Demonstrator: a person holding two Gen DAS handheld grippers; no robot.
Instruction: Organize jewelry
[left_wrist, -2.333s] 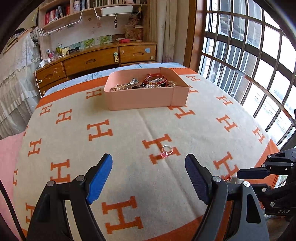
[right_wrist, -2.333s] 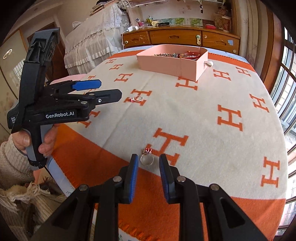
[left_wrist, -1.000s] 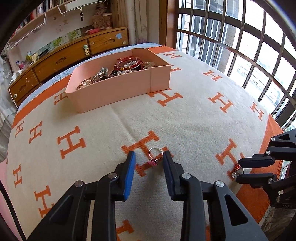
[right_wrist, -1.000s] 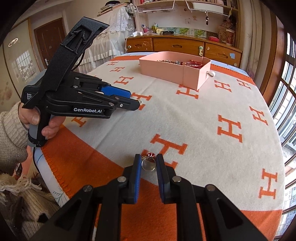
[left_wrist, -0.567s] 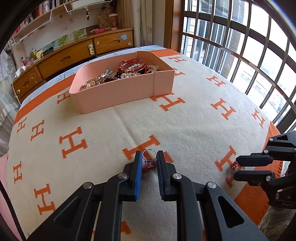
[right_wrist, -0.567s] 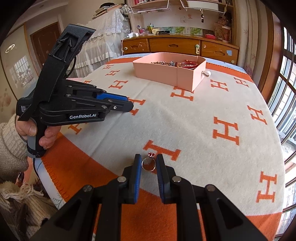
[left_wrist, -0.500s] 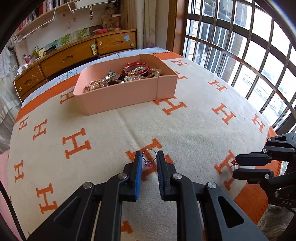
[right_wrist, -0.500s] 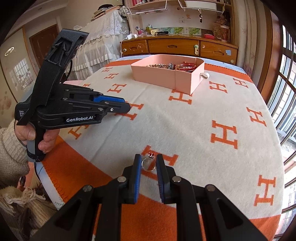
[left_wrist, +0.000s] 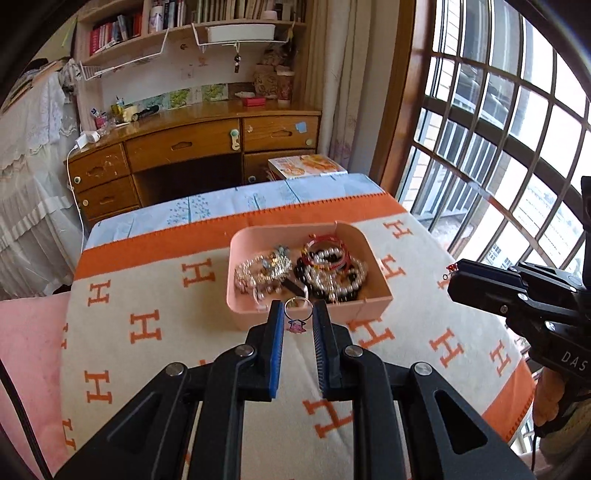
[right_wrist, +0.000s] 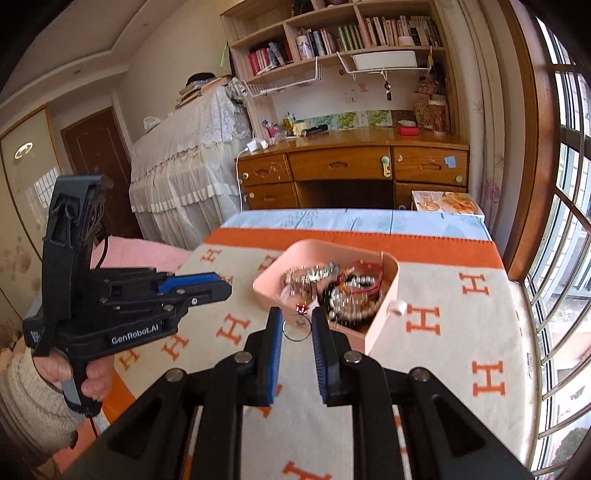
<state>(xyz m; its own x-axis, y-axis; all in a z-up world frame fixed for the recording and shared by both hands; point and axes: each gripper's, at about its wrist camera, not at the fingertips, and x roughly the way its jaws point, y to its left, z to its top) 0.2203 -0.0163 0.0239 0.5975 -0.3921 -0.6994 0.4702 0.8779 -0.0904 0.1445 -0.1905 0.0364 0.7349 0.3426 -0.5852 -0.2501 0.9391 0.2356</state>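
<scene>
My left gripper (left_wrist: 298, 309) is shut on a silver ring with a pink stone (left_wrist: 297, 314), held in the air just short of the pink tray (left_wrist: 376, 254). My right gripper (right_wrist: 297, 317) is shut on a silver ring with a red stone (right_wrist: 297, 326), lifted above the blanket near the pink tray (right_wrist: 388, 295). The tray holds a heap of bracelets, pearls and chains (left_wrist: 321, 269). Each gripper shows in the other's view: the right one (left_wrist: 452, 273) at the right edge with the red stone at its tip, the left one (right_wrist: 221, 286) at the left.
An orange and cream blanket (left_wrist: 147, 325) covers the bed. A wooden desk (left_wrist: 192, 147) with drawers stands beyond it, a magazine (left_wrist: 306, 166) near the bed's far corner. A barred window (left_wrist: 498, 147) runs along the right. A pink cloth (left_wrist: 26, 354) lies left.
Both grippers have risen off the blanket with their rings and moved toward the pink tray, which now sits much closer. The left jaws closed onto the pink-stone ring.
</scene>
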